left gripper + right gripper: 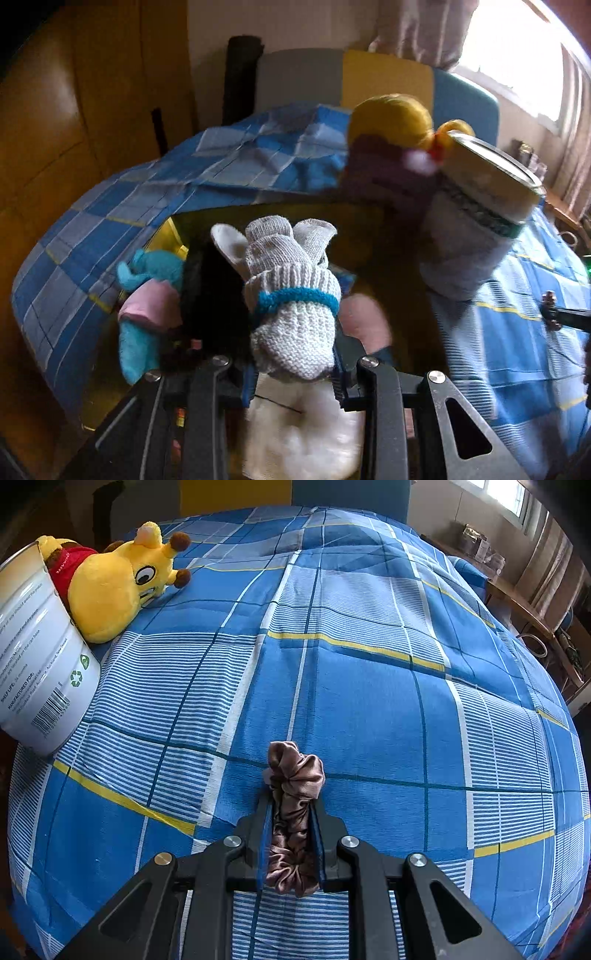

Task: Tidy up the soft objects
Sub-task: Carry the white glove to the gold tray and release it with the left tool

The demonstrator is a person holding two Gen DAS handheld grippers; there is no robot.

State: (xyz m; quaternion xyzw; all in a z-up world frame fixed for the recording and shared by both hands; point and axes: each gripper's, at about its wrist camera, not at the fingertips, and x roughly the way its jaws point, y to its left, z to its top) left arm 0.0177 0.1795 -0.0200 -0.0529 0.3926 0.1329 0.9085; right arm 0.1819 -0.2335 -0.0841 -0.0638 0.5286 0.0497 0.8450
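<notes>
In the left wrist view my left gripper (295,365) is shut on a grey-white knitted glove bundle (291,291) with a blue band, held above a dark opening beside the bed. In that opening lie a turquoise and pink soft toy (147,295) and a black furry item (210,295). In the right wrist view my right gripper (291,827) is shut on a brown satin scrunchie (293,794), held just above the blue checked bedspread (369,683). A yellow giraffe plush (110,587) in a red shirt lies at the far left of the bed; it also shows in the left wrist view (395,122).
A large white tin can (40,657) stands at the bed's left edge against the plush, also in the left wrist view (480,206). A wooden wardrobe (55,129) is left of the bed. A cluttered wooden desk (524,605) stands at the right under a window.
</notes>
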